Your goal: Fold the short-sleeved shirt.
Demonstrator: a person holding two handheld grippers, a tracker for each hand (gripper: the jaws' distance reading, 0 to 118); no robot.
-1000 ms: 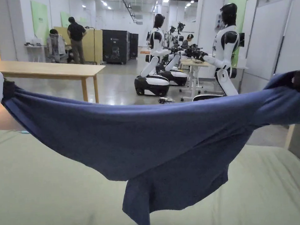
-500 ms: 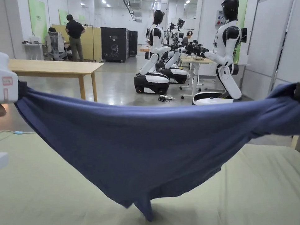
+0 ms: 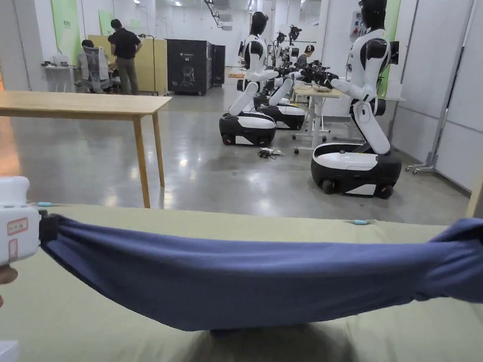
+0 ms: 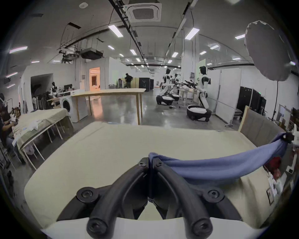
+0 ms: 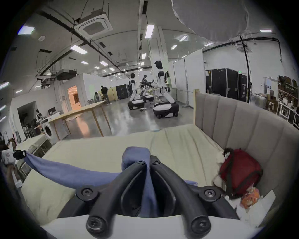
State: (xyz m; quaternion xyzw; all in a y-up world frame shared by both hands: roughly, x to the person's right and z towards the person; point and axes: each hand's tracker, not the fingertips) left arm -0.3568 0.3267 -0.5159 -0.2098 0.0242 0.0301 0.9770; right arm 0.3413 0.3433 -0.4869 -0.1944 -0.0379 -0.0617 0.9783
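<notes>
Red bag (image 5: pixel 239 174) beside right tool (image 5: pixel 148 159)

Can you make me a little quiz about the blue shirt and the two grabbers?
1. True or false: the left gripper is shut on the blue shirt.
2. What does the right gripper hold? A) a red bag B) the blue shirt C) nothing
3. Fill in: the shirt hangs stretched between the two grippers above the pale green ____.

Key:
1. True; both jaws press on a bunch of the cloth.
2. B; the red bag lies apart, against the padded headboard.
3. Bed; the shirt's lowest part sags close to it, and whether it touches cannot be told.
</notes>
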